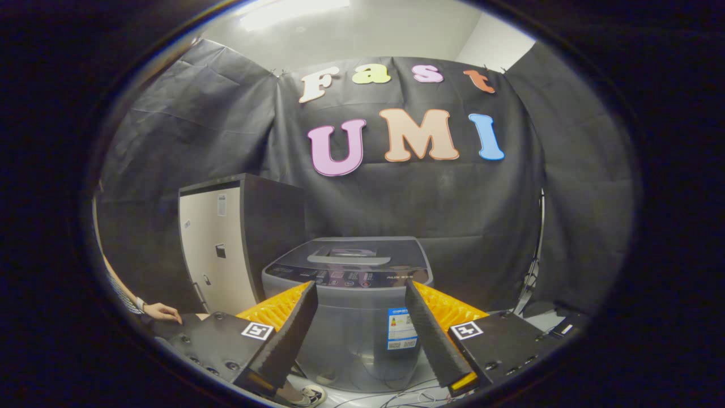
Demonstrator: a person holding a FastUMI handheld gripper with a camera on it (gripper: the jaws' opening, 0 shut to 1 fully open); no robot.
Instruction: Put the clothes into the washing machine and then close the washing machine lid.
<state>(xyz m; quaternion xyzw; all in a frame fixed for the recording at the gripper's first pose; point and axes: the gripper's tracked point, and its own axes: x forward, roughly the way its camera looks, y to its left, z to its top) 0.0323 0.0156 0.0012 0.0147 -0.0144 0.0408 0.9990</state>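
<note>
Ahead, open claw [360, 294] frames labelled washing machine [346, 306].

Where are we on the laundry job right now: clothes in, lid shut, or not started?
The washing machine stands just beyond the fingers, and its lid lies flat and closed. No clothes are in view, so whether they are inside cannot be told. The gripper is open and holds nothing, its fingers apart either side of the machine's front. If the clothes are not in yet, opening, loading and closing are all left.
</note>
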